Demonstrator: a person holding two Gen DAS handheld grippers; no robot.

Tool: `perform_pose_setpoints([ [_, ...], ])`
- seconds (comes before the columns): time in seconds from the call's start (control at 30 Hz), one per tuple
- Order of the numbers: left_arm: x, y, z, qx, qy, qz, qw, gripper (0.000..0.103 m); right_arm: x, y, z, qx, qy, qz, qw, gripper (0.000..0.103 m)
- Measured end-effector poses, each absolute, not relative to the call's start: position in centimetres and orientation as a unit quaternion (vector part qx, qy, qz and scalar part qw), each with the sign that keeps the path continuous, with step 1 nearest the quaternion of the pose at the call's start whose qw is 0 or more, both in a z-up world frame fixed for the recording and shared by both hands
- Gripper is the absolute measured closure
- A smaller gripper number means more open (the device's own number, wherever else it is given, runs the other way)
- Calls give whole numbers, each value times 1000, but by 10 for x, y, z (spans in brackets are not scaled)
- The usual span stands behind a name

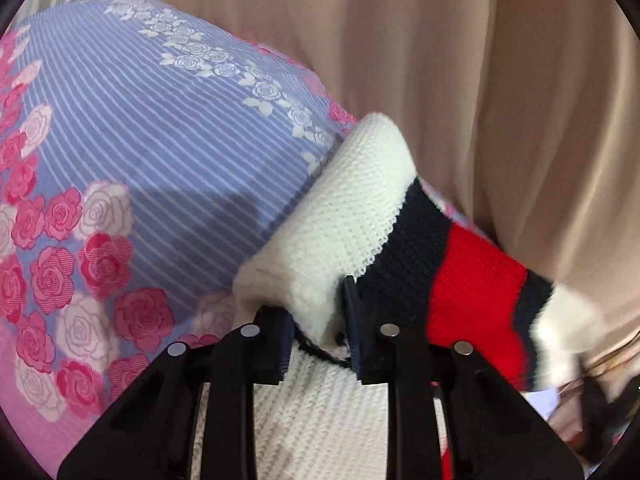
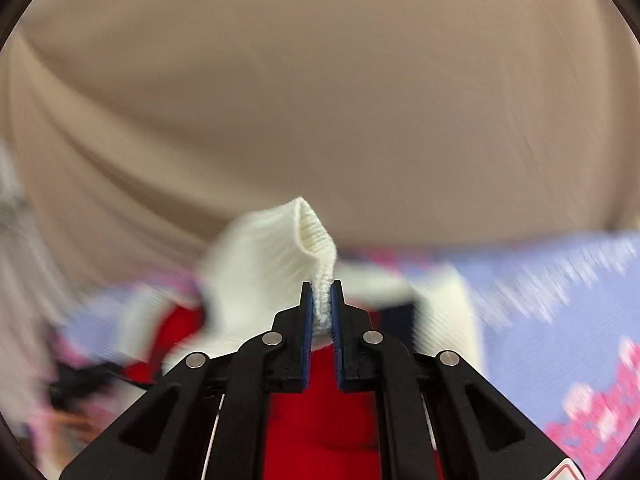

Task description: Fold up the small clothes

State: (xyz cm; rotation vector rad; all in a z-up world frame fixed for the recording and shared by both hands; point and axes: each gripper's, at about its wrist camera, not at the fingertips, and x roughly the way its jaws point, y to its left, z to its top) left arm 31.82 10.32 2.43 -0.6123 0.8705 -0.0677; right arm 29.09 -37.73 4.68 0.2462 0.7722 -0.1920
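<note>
Left wrist: no writing readable; sweater [image 1: 360, 216] on floral sheet [image 1: 160, 140].

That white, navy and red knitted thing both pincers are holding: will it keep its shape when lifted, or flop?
Probably flop. The knitted garment already bends and bunches where the left gripper pinches it, and its white edge crumples between the right gripper's pads. It looks light and thick-knit, so likely unslippery; loose parts should sag toward the floral bedsheet.

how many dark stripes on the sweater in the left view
2 dark stripes on the sweater: one between white and red, one thinner past the red. More may be hidden.
</note>
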Motion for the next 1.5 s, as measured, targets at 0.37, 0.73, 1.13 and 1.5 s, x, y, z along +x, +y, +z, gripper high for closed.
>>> perform_pose_setpoints([
  [0.37, 293, 69, 24, -182, 393, -9, 901, 84, 276, -396, 10, 161, 375, -92, 908, 97],
  [0.73, 278, 32, 19, -153, 371, 1, 916, 83, 264, -378, 35, 136, 354, -111, 918, 83],
  [1.13, 266, 44, 15, -174, 364, -9, 915, 82, 406, -173, 57, 53, 386, 146, 909, 59],
  [1.5, 269, 51, 12, -183, 362, -12, 914, 82, 475, -104, 26, 10, 451, 172, 876, 84],
])
